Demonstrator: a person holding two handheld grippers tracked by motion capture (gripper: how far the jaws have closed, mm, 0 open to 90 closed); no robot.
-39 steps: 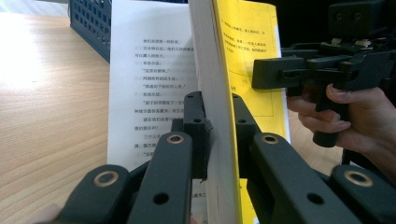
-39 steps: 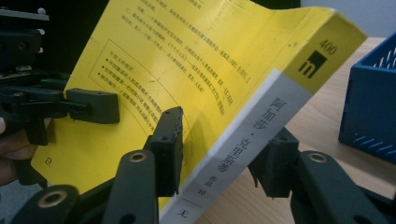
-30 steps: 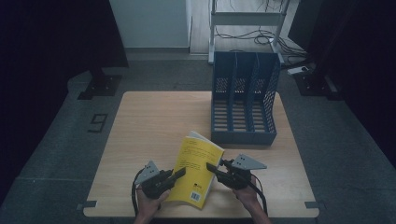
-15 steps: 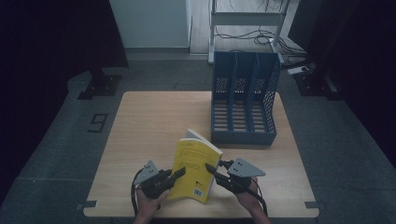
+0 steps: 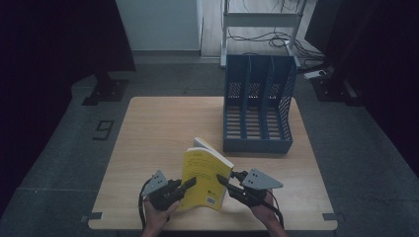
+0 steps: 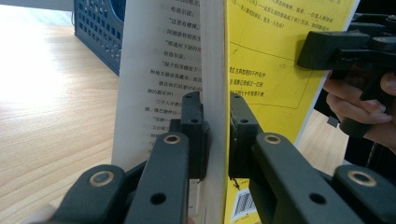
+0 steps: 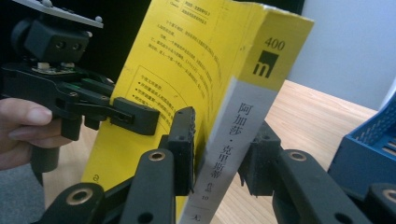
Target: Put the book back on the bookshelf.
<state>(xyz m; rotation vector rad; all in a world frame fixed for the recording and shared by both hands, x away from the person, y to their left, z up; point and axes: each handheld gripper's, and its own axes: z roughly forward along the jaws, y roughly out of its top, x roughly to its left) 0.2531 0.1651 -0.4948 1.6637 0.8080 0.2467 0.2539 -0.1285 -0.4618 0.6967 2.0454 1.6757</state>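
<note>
A pale wooden desk [image 5: 158,133] stands on a grey floor [image 5: 59,163]. Behind it are a white wall [image 5: 158,24], a metal rack [image 5: 262,19] over loose cables [image 5: 257,39], and dark curtains [image 5: 54,44].

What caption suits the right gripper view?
Right gripper clamps the yellow book at its spine; left gripper holds the cover.

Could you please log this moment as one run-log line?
left tool: shut on yellow book | right tool: closing on spine | book: upright on table

We are tilting the book [image 5: 203,173] up toward standing on the table [image 5: 158,133]; the right gripper [image 5: 228,183] is rising slightly, its jaws closing on the spine.
</note>
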